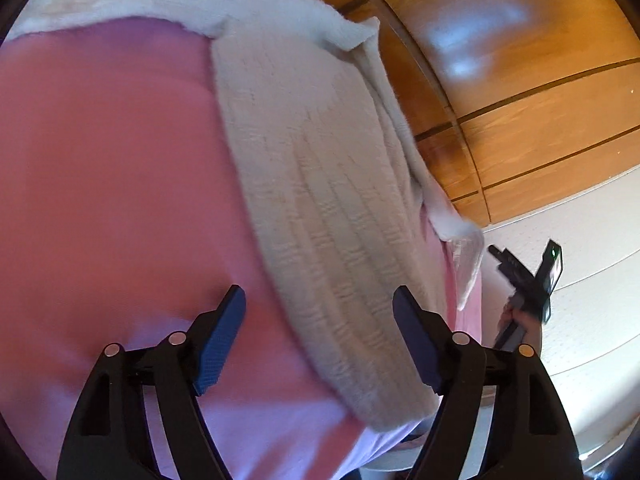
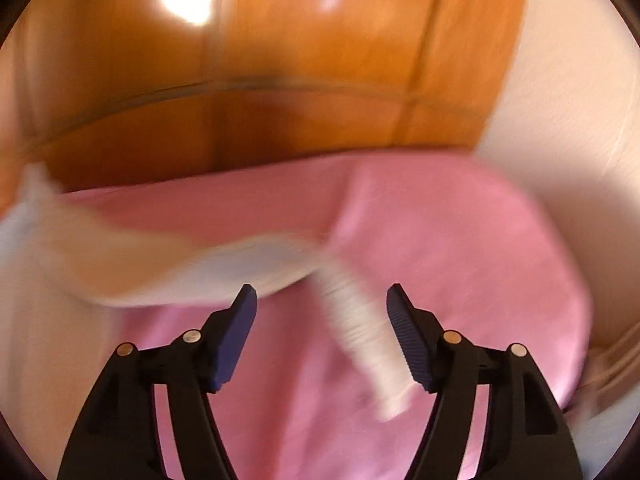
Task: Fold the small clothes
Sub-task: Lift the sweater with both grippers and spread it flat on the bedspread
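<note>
A cream knitted garment (image 1: 328,200) lies in a long folded band across a pink cloth (image 1: 100,160). My left gripper (image 1: 318,294) hovers over its near end, open, with nothing pressed between its pads. The right wrist view is blurred by motion. It shows the same garment (image 2: 120,264) as a pale smear at the left on the pink cloth (image 2: 460,260). A ribbed strip (image 2: 360,332) of it runs down between the fingers of my right gripper (image 2: 322,292), close to the right pad. That gripper is open and the pads do not press on the strip.
Glossy wooden panels (image 1: 520,80) stand behind the pink cloth, also seen as wooden panels (image 2: 280,80). A white surface (image 1: 580,300) lies to the right. A hand (image 1: 514,316) holds a black tool at the cloth's right edge.
</note>
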### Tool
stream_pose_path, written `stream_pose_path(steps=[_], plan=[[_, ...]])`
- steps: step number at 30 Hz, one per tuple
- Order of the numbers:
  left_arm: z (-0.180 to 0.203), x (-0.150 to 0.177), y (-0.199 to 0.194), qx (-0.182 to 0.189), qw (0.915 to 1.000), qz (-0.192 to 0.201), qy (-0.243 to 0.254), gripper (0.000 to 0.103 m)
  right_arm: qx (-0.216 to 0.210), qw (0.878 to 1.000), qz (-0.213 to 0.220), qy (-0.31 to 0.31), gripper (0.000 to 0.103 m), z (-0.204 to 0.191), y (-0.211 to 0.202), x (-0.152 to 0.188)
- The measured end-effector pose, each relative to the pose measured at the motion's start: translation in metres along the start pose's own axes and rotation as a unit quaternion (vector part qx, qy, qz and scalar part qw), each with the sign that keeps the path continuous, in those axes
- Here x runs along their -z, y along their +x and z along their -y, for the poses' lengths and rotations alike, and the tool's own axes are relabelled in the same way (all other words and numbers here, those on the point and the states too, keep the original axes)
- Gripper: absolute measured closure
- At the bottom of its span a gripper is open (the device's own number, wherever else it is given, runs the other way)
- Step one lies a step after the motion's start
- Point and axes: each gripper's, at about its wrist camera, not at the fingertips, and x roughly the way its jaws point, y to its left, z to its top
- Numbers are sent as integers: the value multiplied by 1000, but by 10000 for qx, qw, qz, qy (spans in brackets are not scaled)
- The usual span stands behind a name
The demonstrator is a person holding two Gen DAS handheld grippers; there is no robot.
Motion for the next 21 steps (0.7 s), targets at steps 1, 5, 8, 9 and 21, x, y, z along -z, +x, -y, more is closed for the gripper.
stream_pose_path(steps=[1,5,8,9,21], plan=[[-2,2,6,16,10000,4,32,28,-643,9977,-204,60,34,-11,-5,17],[10,-14,30,118,9999,17,52,32,-2656,9560,-1196,338,34,-63,-2,79],[11,-16,32,172,9998,-82,16,66,-3427,9226,-1653,630,43,-100,14,106],[10,-21,44,204,9995,-239,-73,87,-3539,9177,-1645,736,47,-106,18,107],[18,-50,-91,168,9948,804,609,95,-3235,9441,-626,-144,98,-98,-72,82]])
